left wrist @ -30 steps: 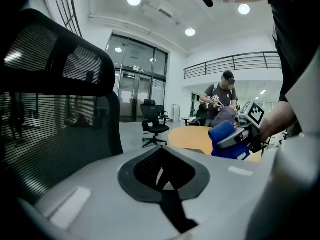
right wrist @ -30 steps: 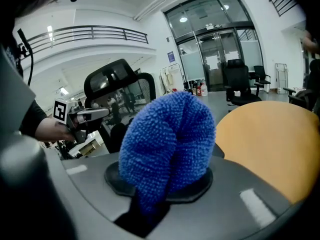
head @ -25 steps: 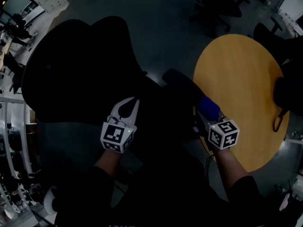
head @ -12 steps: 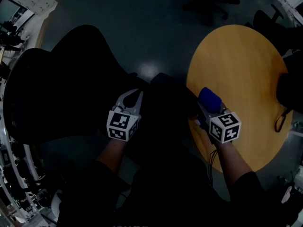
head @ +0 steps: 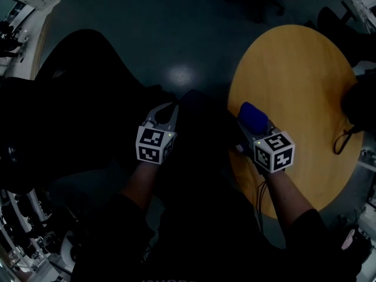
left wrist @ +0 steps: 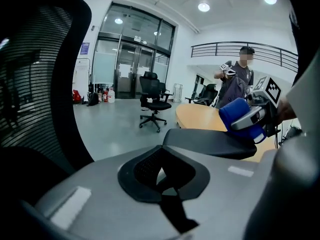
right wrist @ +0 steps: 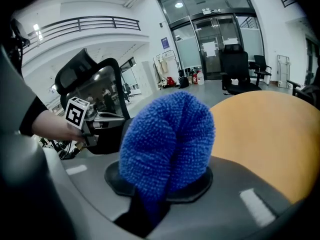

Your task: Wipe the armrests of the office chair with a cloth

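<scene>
Blue cloth (right wrist: 167, 139) in R tool (head: 251, 122), by armrest (left wrist: 210, 143); L tool (head: 167, 113) empty.

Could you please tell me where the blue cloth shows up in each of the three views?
Head view: blue cloth right of centre, at the left edge of the round table.
Left gripper view: cloth at the right, with the table just behind it.
Right gripper view: cloth fills the centre, table behind at right.
Shared landmark: the round table.

the black padded armrest (head: 202, 113) lies between the left gripper (head: 168, 111) and the right gripper (head: 249, 122), whose jaws hold the blue microfibre cloth (right wrist: 167, 144) at the round wooden table's (head: 299, 81) left edge.
</scene>
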Motion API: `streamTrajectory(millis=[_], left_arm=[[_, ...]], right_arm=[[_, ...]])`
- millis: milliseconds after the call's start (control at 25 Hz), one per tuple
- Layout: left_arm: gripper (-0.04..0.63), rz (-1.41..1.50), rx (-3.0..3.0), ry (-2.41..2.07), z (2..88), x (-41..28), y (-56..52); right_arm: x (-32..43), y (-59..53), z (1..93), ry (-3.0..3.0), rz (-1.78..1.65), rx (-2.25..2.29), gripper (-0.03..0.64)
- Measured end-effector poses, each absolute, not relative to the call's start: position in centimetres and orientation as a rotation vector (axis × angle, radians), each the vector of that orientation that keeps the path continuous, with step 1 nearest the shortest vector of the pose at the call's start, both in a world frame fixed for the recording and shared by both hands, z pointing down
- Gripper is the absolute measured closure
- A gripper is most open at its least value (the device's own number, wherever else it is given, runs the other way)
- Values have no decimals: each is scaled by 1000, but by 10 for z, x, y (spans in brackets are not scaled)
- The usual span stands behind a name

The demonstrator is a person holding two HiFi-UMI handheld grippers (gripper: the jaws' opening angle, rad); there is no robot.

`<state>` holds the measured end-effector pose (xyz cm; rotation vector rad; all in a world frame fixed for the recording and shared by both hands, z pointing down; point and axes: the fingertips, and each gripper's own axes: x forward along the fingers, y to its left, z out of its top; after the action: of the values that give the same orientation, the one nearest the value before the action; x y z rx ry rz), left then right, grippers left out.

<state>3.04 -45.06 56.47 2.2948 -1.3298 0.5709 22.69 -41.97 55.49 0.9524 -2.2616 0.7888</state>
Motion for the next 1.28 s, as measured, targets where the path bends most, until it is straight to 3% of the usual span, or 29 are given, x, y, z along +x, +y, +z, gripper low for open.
streamTrajectory(millis=[440,1280], left_arm=[[584,522,2250,-1394,571,25,-453],[584,475,2261,-1406,567,13,-451]], right_arm=[[190,-450,556,-2289,615,778,506],[29,-510,547,-2403,408,493,506]])
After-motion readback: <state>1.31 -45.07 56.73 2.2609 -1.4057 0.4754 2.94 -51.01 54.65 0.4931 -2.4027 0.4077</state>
